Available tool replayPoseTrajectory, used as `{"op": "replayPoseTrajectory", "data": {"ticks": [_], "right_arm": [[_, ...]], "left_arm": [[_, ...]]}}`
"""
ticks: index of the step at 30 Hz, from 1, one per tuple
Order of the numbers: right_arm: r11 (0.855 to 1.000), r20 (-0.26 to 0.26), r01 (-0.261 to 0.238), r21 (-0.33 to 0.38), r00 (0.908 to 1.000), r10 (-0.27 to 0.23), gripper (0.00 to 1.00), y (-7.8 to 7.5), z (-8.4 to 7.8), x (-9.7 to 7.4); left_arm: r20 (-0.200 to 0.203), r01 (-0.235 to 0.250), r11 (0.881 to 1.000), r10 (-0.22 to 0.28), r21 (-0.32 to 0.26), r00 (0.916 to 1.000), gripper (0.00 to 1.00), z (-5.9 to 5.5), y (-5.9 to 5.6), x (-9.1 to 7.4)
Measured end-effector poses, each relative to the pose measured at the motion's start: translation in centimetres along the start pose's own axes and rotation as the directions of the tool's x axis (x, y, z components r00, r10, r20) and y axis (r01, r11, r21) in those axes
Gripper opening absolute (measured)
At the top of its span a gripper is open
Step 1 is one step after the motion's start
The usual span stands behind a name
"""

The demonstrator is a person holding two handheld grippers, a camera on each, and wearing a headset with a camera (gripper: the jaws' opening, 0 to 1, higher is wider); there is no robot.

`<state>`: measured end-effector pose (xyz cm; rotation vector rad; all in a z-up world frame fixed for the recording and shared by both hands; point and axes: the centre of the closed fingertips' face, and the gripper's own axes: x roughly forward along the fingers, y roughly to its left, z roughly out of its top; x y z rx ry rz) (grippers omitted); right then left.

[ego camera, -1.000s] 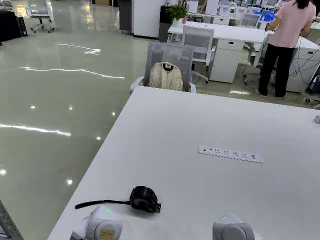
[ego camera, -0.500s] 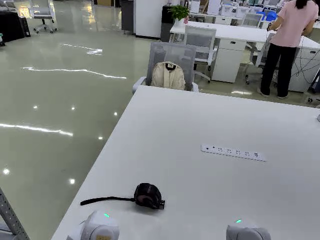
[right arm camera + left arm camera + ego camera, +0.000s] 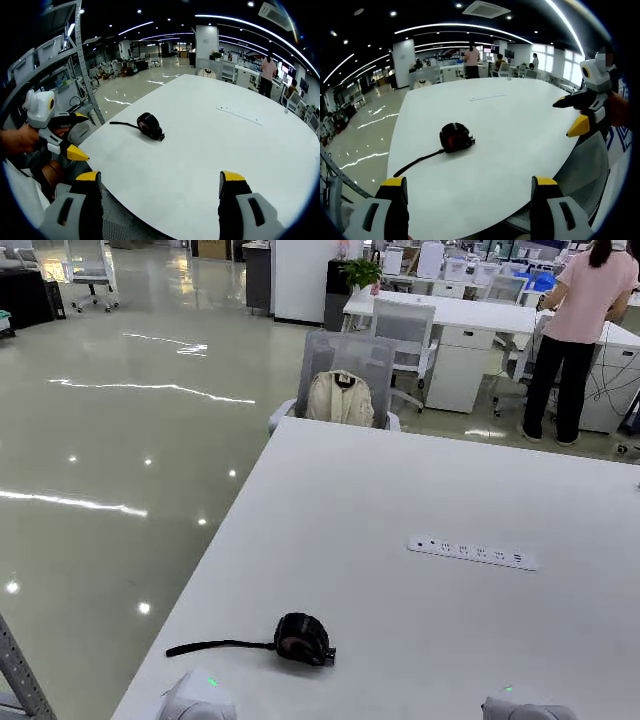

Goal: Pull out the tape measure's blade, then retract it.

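1. Currently, the tape measure (image 3: 303, 638) lies on the white table (image 3: 420, 480) close to its near-left corner, a little in from the near edge and from the left edge.
2. Its case is dark and rounded. A black strap (image 3: 215, 647) trails flat from it across the table top toward the left edge.
3. Nothing touches the tape measure, and both grippers are well apart from it.
4. The left gripper (image 3: 468, 182) has its yellow-tipped jaws spread wide with nothing between them. In its own view the jaws hang over the near edge of the table, with the tape measure ahead.
5. The right gripper (image 3: 160, 176) is likewise spread wide and empty-handed. It also hangs at the near edge, with the tape measure ahead and to the left in its view.
6. Each gripper shows in the other's view, held off the table beyond the near edge with its jaws parted.
7. A white power strip (image 3: 471, 552) lies flat farther in on the table, toward the right and well apart from the tape measure.
8. A grey mesh chair (image 3: 347, 370) with a cream jacket (image 3: 340, 398) over its back stands against the far edge of the table.
9. Beyond it, a person (image 3: 575, 335) in a pink top stands at another desk.
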<state>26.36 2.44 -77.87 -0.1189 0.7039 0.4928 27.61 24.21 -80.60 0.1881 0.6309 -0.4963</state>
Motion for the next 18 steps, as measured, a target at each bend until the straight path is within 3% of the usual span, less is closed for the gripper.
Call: {"op": "replayPoseTrajectory", "data": {"ticks": [10, 18], "right_arm": [[1.000, 0.009, 0.024, 0.000, 0.9997, -0.024, 1.00, -1.4, -0.5, -1.2], [1.000, 0.029, 0.016, 0.000, 0.9995, -0.016, 1.00, -1.5, 0.1, -1.3]], "left_arm": [[0.004, 0.012, 1.000, -0.012, -0.018, 0.9999, 1.00, 0.2, -0.1, -0.6], [0.005, -0.021, 0.999, 0.022, -0.034, 0.9998, 0.95, 0.1, 0.4, -1.5]]}}
